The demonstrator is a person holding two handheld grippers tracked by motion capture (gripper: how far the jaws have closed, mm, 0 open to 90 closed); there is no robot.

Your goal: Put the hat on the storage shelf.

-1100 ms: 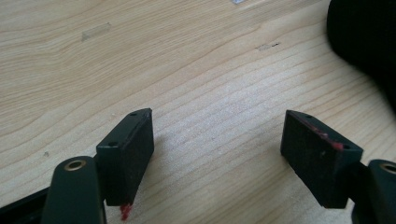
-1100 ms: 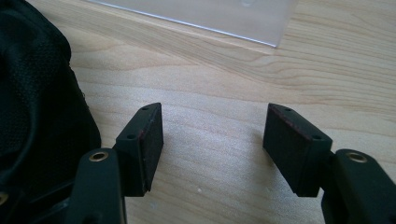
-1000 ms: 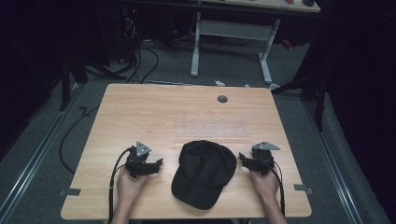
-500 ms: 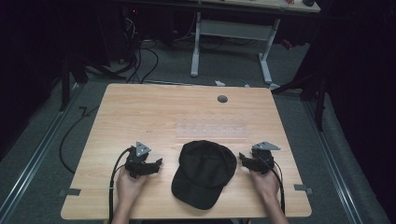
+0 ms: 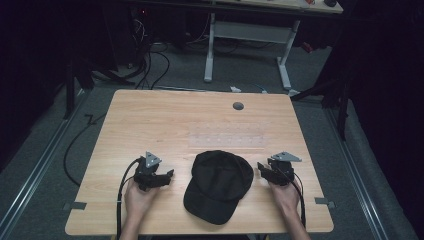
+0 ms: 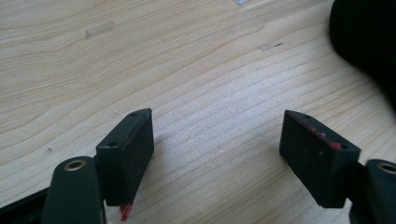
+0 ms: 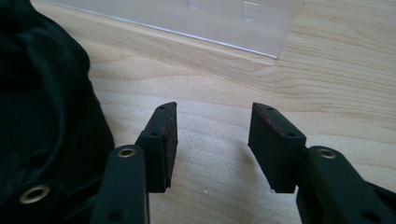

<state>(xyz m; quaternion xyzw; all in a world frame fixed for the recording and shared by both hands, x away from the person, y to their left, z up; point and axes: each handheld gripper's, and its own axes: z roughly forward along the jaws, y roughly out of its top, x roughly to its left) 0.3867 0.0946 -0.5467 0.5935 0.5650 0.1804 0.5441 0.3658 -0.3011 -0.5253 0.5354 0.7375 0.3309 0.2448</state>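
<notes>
Nothing on the table [image 5: 150, 120] has shifted since the earlier frames: the black cap [image 5: 219, 184] lies at the same spot near my edge, between the two grippers, and both hands rest where they were. One change is at the right gripper [image 7: 212, 140], whose jaws have just been closing partway; bare wood shows between them, so nothing is caught yet. They stand spread, narrower than before, with the cap's dark fabric just beside the jaw at the left of the right gripper view. My left gripper [image 6: 217, 154] is spread wide over bare wood too, the cap's edge [image 6: 364, 37] off toward the upper right of its view and apart from the pads.

I judge the step in hand to be the approach to the cap from both sides. To do it well, I would bring each gripper in low and level, aim one jaw under the fabric edge and the other over it, and pinch a thin fold instead of the bulky crown, which would slump out of the pads. I would close both sides together, so the cap isn't dragged sideways across the wood. A clear plastic strip [image 7: 187, 18] lies on the table beyond the right gripper; I would keep the cap off it.
</notes>
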